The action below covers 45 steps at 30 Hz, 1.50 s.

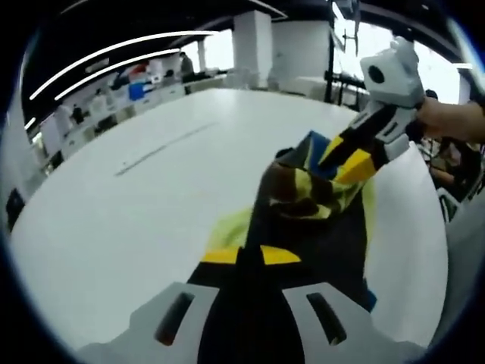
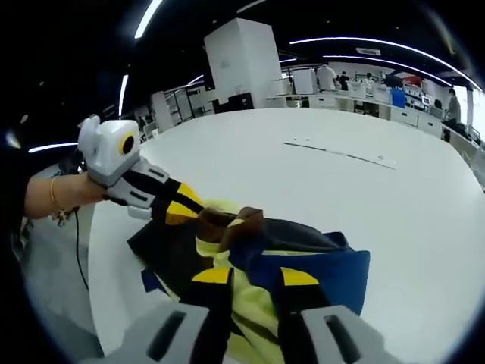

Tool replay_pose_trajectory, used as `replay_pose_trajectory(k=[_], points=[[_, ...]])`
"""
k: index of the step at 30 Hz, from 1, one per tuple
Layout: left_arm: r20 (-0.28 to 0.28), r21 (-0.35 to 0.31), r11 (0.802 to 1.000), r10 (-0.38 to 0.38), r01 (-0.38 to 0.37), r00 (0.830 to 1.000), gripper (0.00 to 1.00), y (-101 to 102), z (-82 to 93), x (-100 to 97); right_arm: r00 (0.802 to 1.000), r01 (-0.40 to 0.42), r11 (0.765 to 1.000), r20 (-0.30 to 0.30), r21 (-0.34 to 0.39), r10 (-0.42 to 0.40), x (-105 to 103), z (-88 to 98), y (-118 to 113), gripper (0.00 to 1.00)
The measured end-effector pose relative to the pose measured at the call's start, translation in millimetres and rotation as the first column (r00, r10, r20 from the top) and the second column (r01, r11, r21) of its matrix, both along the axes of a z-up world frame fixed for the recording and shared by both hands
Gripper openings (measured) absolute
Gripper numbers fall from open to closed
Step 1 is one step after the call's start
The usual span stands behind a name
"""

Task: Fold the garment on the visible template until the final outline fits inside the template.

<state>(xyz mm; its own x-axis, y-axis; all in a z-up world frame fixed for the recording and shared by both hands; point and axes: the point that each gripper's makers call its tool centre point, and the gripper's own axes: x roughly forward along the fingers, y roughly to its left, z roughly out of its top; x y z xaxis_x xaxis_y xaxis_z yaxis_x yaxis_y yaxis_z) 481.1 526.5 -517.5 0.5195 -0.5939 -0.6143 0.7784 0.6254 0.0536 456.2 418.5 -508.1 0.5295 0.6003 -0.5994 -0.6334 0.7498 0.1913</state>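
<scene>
Crumpled yellow-navy garment (image 2: 280,265) | both jaws pinching it | glossy white table (image 1: 151,174)

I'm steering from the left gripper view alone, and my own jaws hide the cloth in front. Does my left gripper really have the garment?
Observer: Yes. The right gripper view shows the left gripper from the side, its jaws closed on the garment at a brown patch.
Operator: What is the right one biting?
Observer: The right gripper has a fold between its jaws, where yellow-green cloth meets a blue panel.
Operator: Is the garment flat anywhere?
Observer: No. From that side it is a bunched heap on the white table, close to the table edge by the hand that holds the left gripper.
</scene>
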Motion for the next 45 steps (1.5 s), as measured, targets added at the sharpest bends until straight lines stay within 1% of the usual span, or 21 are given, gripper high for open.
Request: replay_pose_trajectory(k=[6, 9, 11, 16, 21, 24, 26, 29, 32, 35, 39, 43, 45], points=[[-0.001, 0.021, 1.000, -0.002, 0.002, 1.000, 0.01, 1, -5.0, 1.5, 1.000, -0.022, 1.000, 0.019, -0.021, 0.022, 1, -0.8, 2, 0.14], [-0.008, 0.028, 1.000, 0.004, -0.004, 1.000, 0.00, 1, -8.0, 2.7, 0.996, -0.072, 0.994, 0.051, -0.078, 0.076, -1, -3.5, 4, 0.12], [-0.009, 0.034, 0.999, 0.005, -0.005, 1.000, 0.00, 1, -9.3, 3.2, 0.994, -0.092, 0.991, 0.057, -0.102, 0.098, -3, -5.6, 6, 0.09], [-0.010, 0.051, 0.999, 0.010, -0.010, 1.000, 0.00, 1, -10.6, 3.2, 0.992, -0.101, 0.986, 0.067, -0.135, 0.110, -2, -7.3, 4, 0.04], [0.001, 0.071, 0.997, 0.012, -0.012, 1.000, 0.00, 2, -10.3, 2.7, 0.992, -0.102, 0.986, 0.063, -0.135, 0.112, -3, -5.2, 4, 0.04], [0.020, 0.095, 0.995, 0.013, -0.014, 1.000, 0.00, 2, -8.6, 2.5, 0.991, -0.104, 0.986, 0.073, -0.130, 0.114, -3, -0.1, 3, 0.01], [0.037, 0.103, 0.994, 0.015, -0.019, 0.999, 0.00, 2, -5.8, 2.9, 0.990, -0.108, 0.987, 0.073, -0.123, 0.117, -4, 1.8, 3, 0.00], [0.062, 0.098, 0.995, 0.026, -0.032, 0.998, 0.00, 3, -0.6, 3.1, 0.988, -0.124, 0.983, 0.071, -0.136, 0.134, -4, -1.4, 3, 0.00], [0.083, 0.071, 0.996, 0.045, -0.051, 0.996, 0.00, 4, 8.0, 4.2, 0.987, -0.133, 0.981, 0.076, -0.141, 0.145, -6, -0.2, 4, 0.00], [0.096, 0.046, 0.998, 0.044, -0.049, 0.994, 0.00, 4, 19.0, 2.5, 0.985, -0.129, 0.981, 0.095, -0.143, 0.144, -5, 7.4, 2, 0.00], [0.112, 0.037, 0.998, 0.040, -0.044, 0.993, 0.00, 3, 28.6, -1.2, 0.985, -0.103, 0.985, 0.125, -0.140, 0.120, -1, 20.0, -3, 0.00], [0.145, 0.040, 0.998, 0.041, -0.047, 0.989, 0.00, 3, 39.9, -3.1, 0.976, -0.071, 0.983, 0.189, -0.171, 0.104, 7, 36.3, -14, 0.00], [0.165, 0.026, 0.999, 0.042, -0.047, 0.985, 0.00, 3, 49.5, -3.4, 0.972, -0.049, 0.980, 0.216, -0.191, 0.090, 12, 44.6, -23, 0.00]])
